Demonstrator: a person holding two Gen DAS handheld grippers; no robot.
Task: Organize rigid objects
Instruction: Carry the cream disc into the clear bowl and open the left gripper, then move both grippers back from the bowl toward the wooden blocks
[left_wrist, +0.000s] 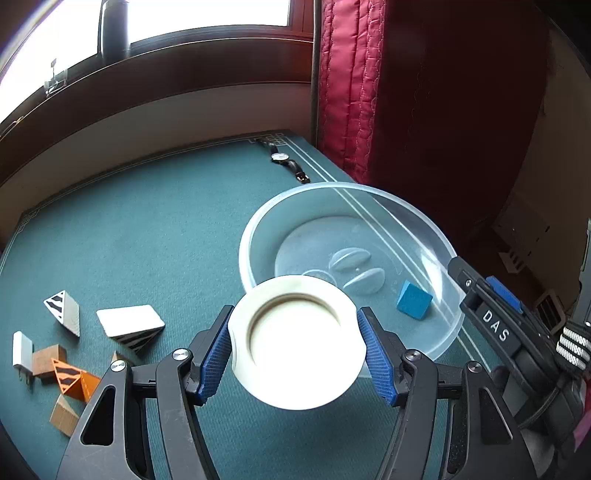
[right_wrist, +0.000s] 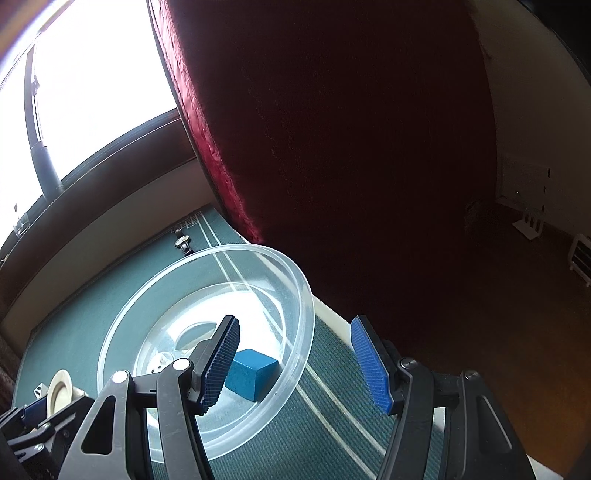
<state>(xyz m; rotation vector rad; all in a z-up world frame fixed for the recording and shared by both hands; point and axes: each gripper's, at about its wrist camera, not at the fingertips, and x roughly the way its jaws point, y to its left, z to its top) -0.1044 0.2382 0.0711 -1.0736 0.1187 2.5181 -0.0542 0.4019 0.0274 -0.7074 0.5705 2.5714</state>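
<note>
Your left hand-held gripper (left_wrist: 295, 345) is clamped on a cream-white ring (left_wrist: 297, 341), a thick round piece with a recessed middle, held by its outer wall with one blue pad on each side. It hangs in the lower centre of the left wrist view, above the green tabletop (left_wrist: 147, 229) and just short of the near rim of the clear plastic bowl (left_wrist: 369, 192).

Judge the ring as stiff and light, probably plastic with a smooth, curved skin. That curve gives the flat pads only narrow lines of contact, so it could twist or slip if you tilt it; keep the pads across the widest part, as they sit now.

The bowl looks thin and light and may slide if bumped. A blue block (left_wrist: 413, 302) already lies inside, right of centre.

Your right hand-held gripper (right_wrist: 295, 363) stands spread with nothing between its pads, over the bowl's right edge.

Wooden and striped wedges (left_wrist: 129, 326) wait at lower left: hard, light, best taken across flat parallel faces. A wristwatch (left_wrist: 284, 158) lies at the far edge.
</note>
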